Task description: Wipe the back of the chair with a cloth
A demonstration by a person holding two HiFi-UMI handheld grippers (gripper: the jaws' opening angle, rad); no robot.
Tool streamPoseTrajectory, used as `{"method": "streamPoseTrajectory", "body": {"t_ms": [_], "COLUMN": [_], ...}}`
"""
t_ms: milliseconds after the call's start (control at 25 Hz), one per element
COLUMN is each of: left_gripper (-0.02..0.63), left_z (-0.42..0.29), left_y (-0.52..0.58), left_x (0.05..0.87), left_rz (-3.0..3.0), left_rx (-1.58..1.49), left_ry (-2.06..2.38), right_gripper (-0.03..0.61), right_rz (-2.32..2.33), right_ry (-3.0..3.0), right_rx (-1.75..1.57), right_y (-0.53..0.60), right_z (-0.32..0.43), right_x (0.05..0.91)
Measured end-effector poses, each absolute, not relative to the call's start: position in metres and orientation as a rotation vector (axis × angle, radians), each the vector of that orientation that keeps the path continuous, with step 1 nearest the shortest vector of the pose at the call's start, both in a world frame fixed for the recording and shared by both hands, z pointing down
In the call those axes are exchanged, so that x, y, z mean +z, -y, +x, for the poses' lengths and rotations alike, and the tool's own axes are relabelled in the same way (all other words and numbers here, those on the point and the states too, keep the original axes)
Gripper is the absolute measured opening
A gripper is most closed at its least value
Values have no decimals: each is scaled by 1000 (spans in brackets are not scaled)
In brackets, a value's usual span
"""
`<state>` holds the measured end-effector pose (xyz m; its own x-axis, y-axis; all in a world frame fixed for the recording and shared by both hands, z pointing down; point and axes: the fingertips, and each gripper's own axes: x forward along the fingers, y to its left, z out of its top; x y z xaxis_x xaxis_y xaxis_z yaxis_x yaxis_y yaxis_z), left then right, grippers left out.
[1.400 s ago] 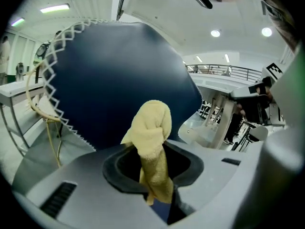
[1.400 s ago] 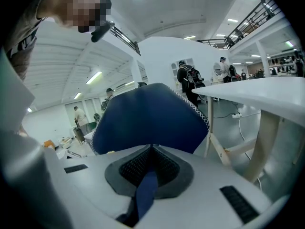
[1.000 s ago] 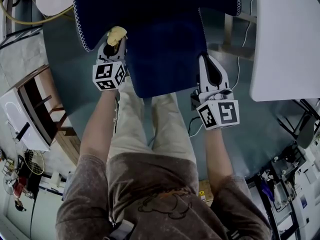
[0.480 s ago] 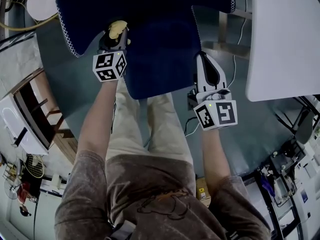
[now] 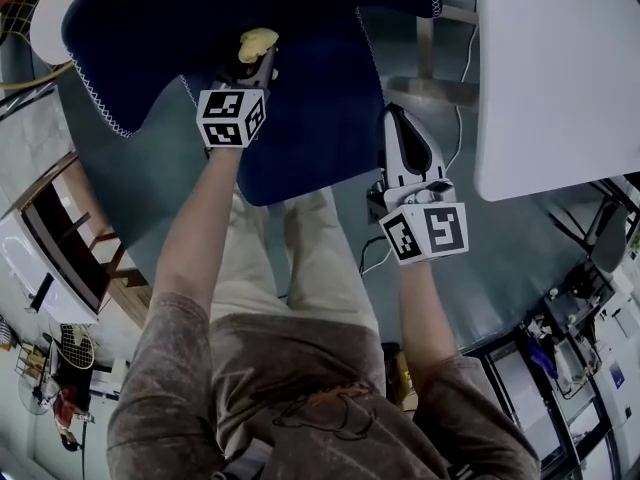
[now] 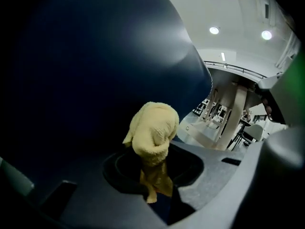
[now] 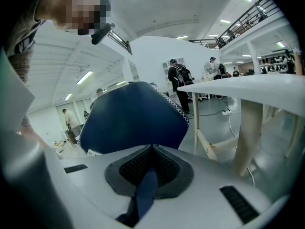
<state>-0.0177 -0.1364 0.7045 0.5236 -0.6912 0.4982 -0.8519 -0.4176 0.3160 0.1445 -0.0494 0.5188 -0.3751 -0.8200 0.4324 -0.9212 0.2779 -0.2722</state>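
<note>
Behind the chair (image 5: 305, 118), seen from where the person stands over it: one item, a navy upholstered seat back with white stitching along its rim, its rear face turned up toward the person. Second item, a yellow cloth (image 6: 152, 132), small and towel-like with a looped pile, bunched into a soft wad. It is pinched in the left gripper (image 5: 260, 60), whose jaws are closed down on the cloth's lower tail so that the wad stands proud of the tips and lies against the dark back of the chair, near its upper middle. Right gripper (image 5: 393, 114): jaws drawn together to a thin slit with nothing plainly in them; a navy sliver shows in the slit, but I cannot tell what it is. It hangs just beside the chair's right edge, with the white table (image 5: 545, 68) beyond. Handling notes, as judgement: the cloth looks light, limp and easily crushed, so it wants a firm pinch low on the bunch, leaving a pad of pile free to do the rubbing; a hold too near the tip would let it fold away or slip out under drag. The chair back looks padded and slightly yielding, its fabric likely to grip the pile, and the chair may shift under pressure; the stitched side edge seems the natural place to steady it.
</note>
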Motion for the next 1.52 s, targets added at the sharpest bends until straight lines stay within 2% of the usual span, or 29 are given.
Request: {"method": "streamPoseTrajectory", "body": {"t_ms": [840,1200,1520], "left_gripper": [104,104,104], "left_z": [141,169,169], "left_y": [176,174,157], "left_x": [713,710,659], "left_rz": [2442,2507,2562], "left_rx": [404,460,389], "left_ry": [932,823,747], "right_gripper": [32,32,32], "right_rz": [1694,1672,1685], "right_ry": [2296,2287,2288], "right_rx": [757,768,759], "right_y": [45,34,36], "right_z": [172,173,180], "right_x": [530,538,524]}}
